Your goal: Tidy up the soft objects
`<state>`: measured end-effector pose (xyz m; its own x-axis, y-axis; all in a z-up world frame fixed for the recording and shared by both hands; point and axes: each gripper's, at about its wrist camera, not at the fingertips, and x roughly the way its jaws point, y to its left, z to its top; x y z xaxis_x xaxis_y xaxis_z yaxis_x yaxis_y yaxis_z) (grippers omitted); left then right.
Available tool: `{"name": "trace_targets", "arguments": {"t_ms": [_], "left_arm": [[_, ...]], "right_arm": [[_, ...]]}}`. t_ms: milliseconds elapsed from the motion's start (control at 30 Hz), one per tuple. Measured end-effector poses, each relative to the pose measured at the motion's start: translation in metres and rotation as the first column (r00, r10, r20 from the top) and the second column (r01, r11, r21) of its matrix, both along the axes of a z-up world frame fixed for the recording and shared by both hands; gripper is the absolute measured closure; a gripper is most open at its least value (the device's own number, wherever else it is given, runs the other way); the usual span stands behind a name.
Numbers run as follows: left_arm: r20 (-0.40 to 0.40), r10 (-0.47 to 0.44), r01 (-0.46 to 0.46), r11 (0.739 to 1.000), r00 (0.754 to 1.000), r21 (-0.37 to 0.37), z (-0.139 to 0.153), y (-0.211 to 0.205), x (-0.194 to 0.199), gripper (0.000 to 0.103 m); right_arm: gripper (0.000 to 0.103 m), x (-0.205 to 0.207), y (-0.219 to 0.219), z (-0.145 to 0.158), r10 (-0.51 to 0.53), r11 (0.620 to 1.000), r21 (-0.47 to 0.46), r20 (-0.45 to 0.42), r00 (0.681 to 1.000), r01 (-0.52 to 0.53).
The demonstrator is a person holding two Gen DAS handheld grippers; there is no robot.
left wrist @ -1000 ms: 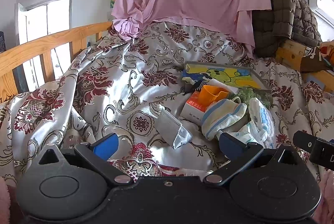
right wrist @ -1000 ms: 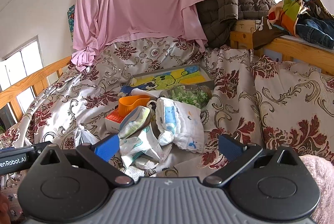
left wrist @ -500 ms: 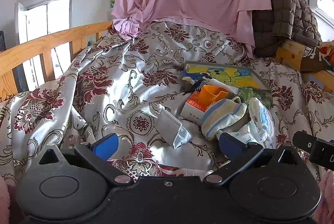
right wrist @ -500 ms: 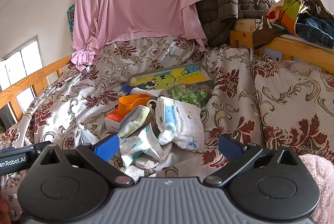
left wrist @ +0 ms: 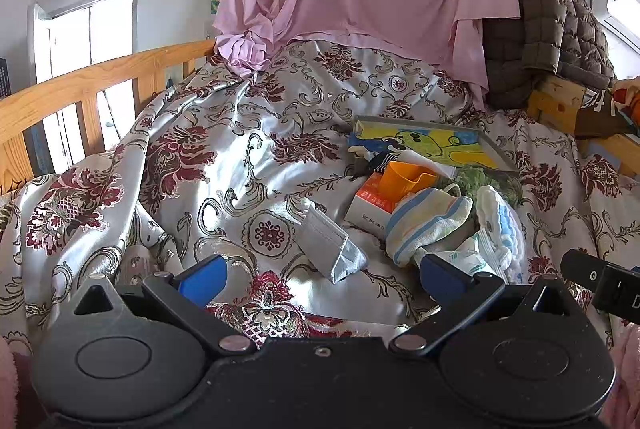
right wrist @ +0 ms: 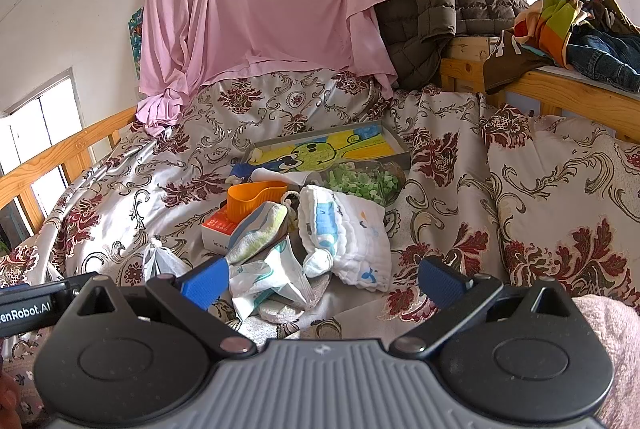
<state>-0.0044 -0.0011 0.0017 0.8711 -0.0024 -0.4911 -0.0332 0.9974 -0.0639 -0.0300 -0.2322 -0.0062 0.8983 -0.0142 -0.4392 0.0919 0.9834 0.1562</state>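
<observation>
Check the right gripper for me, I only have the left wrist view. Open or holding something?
Observer: The right gripper is open, nothing between its fingers.
Operator: What soft item is nearest to it?
Observer: A white quilted cloth with blue print, lying just ahead, not touched.
Operator: Anything further right?
Observer: A floral pillow beside the pile, and jeans with a multicoloured garment heaped on the wooden rail.

Bright window daylight, sharp, fisheye-warped edges
</observation>
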Motion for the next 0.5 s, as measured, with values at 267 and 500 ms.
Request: {"name": "trace_targets", "arguments": {"t_ms": [267,500], "left_arm": [[0.0,0.0,0.0,1.0,1.0,-0.001,-0.0002,0.0002,0.0004,0.001],[-0.001,0.0,0.0,1.0,1.0,-0.002,-0.0003,0.0004,0.0007,0.001]], "right_arm": [[0.0,0.0007,-0.001,-0.0024,0.0,1.0,0.0,-0.002,1.0,0.0],[0.0,0.0001,-0.0007,-0.0001,0.0,1.0,0.001,-0.002,1.0,0.0]]}}
